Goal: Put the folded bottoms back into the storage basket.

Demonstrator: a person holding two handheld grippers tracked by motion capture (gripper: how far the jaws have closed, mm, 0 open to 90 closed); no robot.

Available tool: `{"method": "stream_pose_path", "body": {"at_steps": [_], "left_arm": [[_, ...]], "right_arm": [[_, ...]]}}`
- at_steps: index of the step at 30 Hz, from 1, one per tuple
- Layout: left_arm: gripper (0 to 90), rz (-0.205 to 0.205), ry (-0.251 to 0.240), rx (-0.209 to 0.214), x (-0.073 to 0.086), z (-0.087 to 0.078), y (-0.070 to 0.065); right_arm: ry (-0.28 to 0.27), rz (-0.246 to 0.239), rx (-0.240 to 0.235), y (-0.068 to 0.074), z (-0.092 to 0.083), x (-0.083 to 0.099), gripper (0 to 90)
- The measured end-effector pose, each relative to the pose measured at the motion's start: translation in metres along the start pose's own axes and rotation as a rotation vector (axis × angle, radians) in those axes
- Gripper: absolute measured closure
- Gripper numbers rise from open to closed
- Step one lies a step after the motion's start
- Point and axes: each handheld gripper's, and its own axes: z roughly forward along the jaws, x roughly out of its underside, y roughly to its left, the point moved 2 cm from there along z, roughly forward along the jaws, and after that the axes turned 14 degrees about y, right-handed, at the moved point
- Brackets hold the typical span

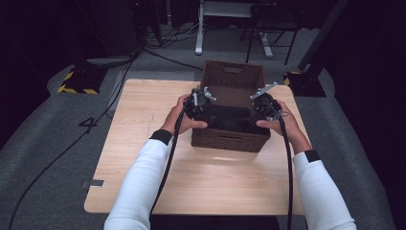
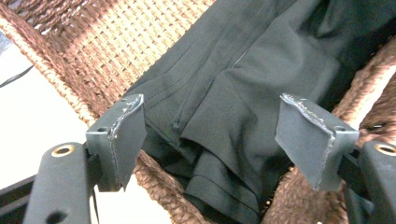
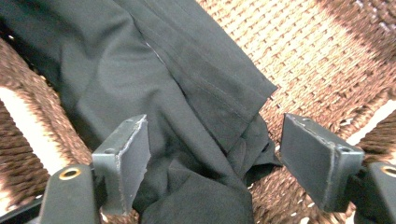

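Left gripper [image 1: 197, 101] and right gripper [image 1: 264, 103]: both over the near half of the basket, jaws spread wide, nothing pinched; cloth lies below and between them. Black garment [image 2: 243, 93]: dark, matte, folded, with stitched seam lines and a layered hem; lies inside the brown woven basket [image 1: 230, 140] on the table [image 1: 143, 158], long axis running across from one gripper to the other.
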Motion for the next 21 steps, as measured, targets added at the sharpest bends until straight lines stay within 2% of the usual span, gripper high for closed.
{"method": "stream_pose_path", "body": {"at_steps": [8,11,21], "left_arm": [[25.0,0.008,-0.043,-0.013,0.003,-0.014,-0.003],[25.0,0.024,-0.060,-0.012,0.006,-0.022,-0.006],[24.4,0.044,-0.093,-0.028,0.026,-0.047,-0.014]], "right_arm": [[-0.065,-0.014,0.006,0.004,-0.014,0.006,26.9],[-0.081,-0.022,0.006,0.005,-0.019,0.008,26.8],[-0.146,-0.027,0.018,0.011,-0.041,0.027,27.3]]}}
